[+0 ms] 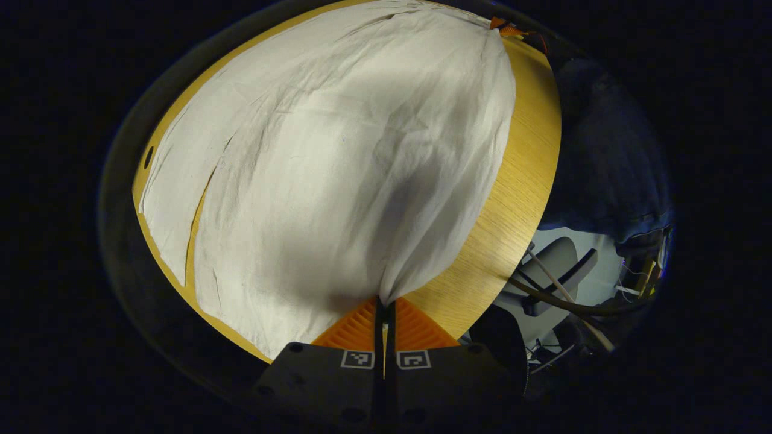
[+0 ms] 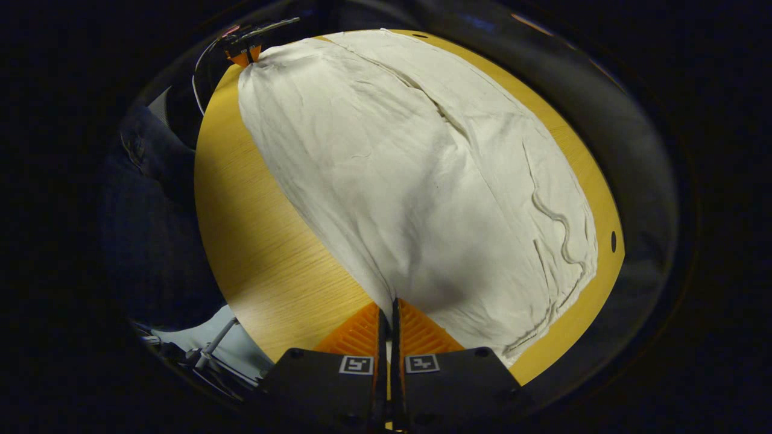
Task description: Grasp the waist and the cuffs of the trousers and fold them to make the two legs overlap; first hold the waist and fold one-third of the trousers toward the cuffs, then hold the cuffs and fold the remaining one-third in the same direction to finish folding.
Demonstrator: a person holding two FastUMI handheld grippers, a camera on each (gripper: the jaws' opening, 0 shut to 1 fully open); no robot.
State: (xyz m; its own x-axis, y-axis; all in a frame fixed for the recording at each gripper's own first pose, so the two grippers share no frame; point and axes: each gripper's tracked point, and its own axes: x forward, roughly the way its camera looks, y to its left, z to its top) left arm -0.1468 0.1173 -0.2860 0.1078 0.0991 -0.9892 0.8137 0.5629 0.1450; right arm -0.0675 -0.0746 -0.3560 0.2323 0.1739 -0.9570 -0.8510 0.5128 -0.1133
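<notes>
- Holding the trousers (image 1: 338, 169) at both ends of one long edge: the left gripper (image 1: 386, 304) has its fingers closed together on a bunched corner of the fabric, and the right gripper (image 2: 389, 304) is likewise clamped on a gathered corner.
- The trousers lie spread across the wooden table (image 1: 518, 199), extending forward and away from each gripper; the held edge is raised and drawn fairly taut between the two grippers.
- The long axis of the garment runs gripper to gripper; the opposite gripper appears at the far end of the cloth in each view.
- A second layer of cloth shows along the far edge.
- Judgement: the leg-overlap fold is in hand. Carrying the held edge across, square to the long axis, should bring the legs into register.
</notes>
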